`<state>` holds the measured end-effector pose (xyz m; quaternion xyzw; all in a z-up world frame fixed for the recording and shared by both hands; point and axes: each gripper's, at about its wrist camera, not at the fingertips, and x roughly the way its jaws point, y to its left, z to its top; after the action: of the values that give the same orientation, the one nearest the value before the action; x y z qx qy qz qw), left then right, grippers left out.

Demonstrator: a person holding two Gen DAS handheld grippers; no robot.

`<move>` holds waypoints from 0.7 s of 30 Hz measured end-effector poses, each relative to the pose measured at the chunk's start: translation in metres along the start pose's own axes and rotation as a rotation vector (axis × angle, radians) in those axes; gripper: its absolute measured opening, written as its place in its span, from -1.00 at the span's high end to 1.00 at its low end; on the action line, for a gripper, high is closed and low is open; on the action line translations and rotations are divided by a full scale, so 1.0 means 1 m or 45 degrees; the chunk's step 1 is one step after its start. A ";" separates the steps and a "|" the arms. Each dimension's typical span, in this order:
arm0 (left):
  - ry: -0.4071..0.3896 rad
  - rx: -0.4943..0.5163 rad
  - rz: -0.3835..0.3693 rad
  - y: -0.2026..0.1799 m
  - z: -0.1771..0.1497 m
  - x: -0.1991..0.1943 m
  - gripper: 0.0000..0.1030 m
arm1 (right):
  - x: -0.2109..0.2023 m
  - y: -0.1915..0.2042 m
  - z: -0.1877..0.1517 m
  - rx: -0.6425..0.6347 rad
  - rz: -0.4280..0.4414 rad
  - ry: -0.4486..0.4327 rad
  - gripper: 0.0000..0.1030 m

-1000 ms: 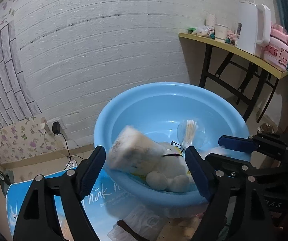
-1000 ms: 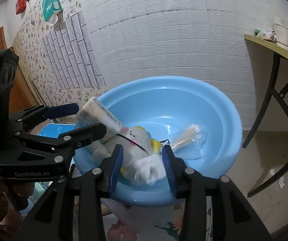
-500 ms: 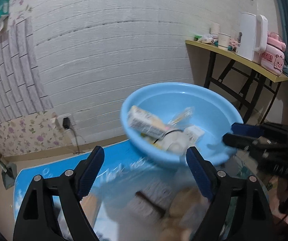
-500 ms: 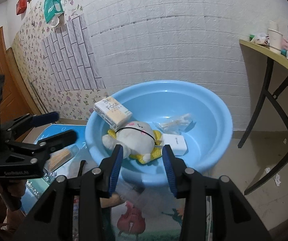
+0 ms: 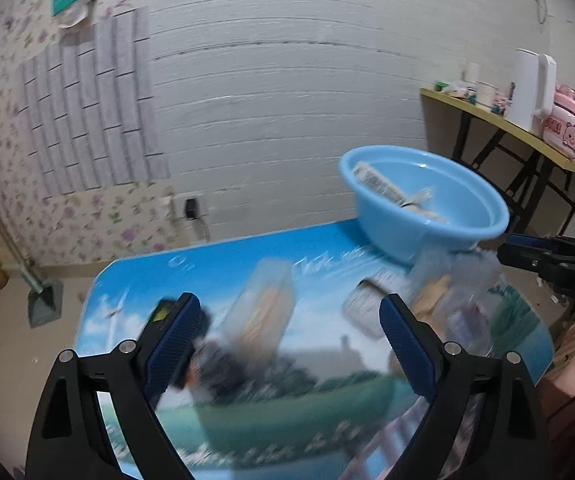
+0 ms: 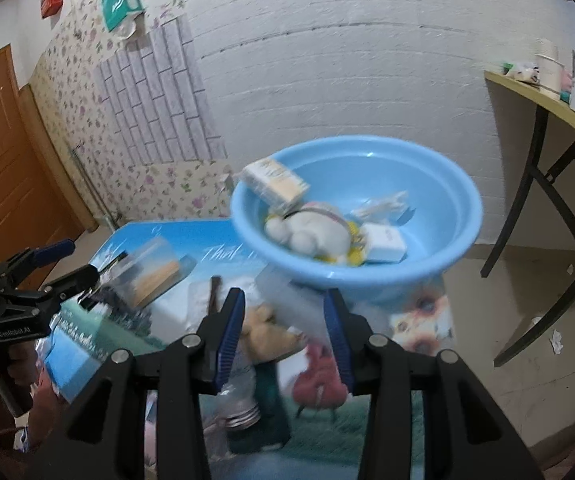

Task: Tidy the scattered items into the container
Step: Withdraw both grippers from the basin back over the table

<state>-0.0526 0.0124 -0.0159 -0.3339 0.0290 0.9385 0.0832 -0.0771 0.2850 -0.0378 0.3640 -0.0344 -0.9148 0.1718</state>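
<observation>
The left gripper (image 5: 287,338), just opened wide and empty, has been withdrawn from the round blue plastic basin (image 6: 453,258); the narrow-set right gripper (image 6: 283,338) apparently grasps nothing. Blurred items remain scattered on the table.

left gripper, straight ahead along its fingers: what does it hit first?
Probably the clear packet with tan contents on the table, lying between the open left gripper fingers; blur leaves depth uncertain.

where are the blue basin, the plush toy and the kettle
basin (image 6: 463,216): right wrist view, bare inner wall on its right side
plush toy (image 6: 319,234): right wrist view, middle of its white body, inside the basin
kettle (image 5: 529,88): left wrist view, white body, on the side table
</observation>
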 end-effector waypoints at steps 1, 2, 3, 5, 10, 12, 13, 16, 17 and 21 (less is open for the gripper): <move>0.003 -0.009 0.017 0.005 -0.005 -0.003 -0.79 | 0.001 0.003 -0.002 -0.001 0.004 0.010 0.21; 0.009 -0.018 0.033 0.010 -0.009 -0.006 -0.79 | 0.001 0.006 -0.005 -0.001 0.006 0.021 0.21; 0.018 -0.027 0.047 0.016 -0.014 -0.009 -0.79 | 0.002 0.009 -0.007 0.001 0.004 0.030 0.21; 0.036 -0.039 0.082 0.027 -0.027 -0.016 -0.80 | 0.003 0.013 -0.010 0.002 0.002 0.039 0.21; 0.090 -0.090 0.165 0.056 -0.058 -0.030 -0.80 | 0.005 0.022 -0.016 -0.003 -0.002 0.047 0.04; 0.103 -0.116 0.188 0.067 -0.067 -0.034 -0.80 | 0.007 0.023 -0.019 0.005 0.006 0.053 0.00; 0.108 -0.127 0.202 0.072 -0.072 -0.036 -0.80 | 0.008 0.024 -0.020 0.007 0.008 0.060 0.00; 0.119 -0.146 0.232 0.084 -0.081 -0.039 -0.80 | 0.014 0.029 -0.024 -0.002 0.002 0.091 0.00; 0.123 -0.152 0.235 0.085 -0.083 -0.040 -0.80 | 0.016 0.030 -0.025 -0.005 -0.002 0.101 0.00; 0.138 -0.160 0.238 0.092 -0.093 -0.042 -0.80 | 0.019 0.038 -0.027 -0.025 -0.007 0.126 0.00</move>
<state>0.0206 -0.0938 -0.0615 -0.3845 0.0057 0.9227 -0.0273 -0.0605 0.2449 -0.0631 0.4071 -0.0160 -0.8964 0.1744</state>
